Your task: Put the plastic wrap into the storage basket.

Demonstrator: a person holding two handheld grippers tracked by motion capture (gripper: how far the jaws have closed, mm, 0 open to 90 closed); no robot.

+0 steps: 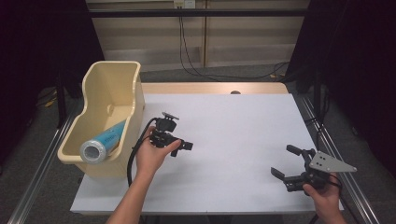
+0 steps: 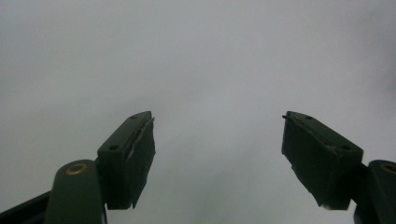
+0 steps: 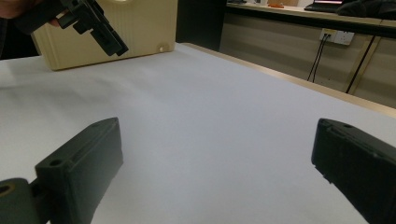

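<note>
My left gripper (image 1: 182, 148) hangs just above the white table (image 1: 233, 121), right of a cream plastic bin (image 1: 133, 100), held in a hand. Its jaws stand open over bare white surface in the left gripper view, where the left gripper (image 2: 217, 116) holds nothing. My right gripper (image 1: 284, 161) is near the table's front right corner, open and empty, pointing left. Between the spread jaws of the right gripper (image 3: 215, 126) is only tabletop. A blue-labelled cylinder with a silvery end (image 1: 105, 142) lies tilted inside the bin.
The bin (image 3: 140, 28) stands at the table's left edge, partly overhanging it. The left gripper (image 3: 93, 23) hangs in front of the bin in the right gripper view. A wooden strip (image 1: 210, 87) borders the table's far edge. Metal rails (image 1: 336, 154) run along both sides.
</note>
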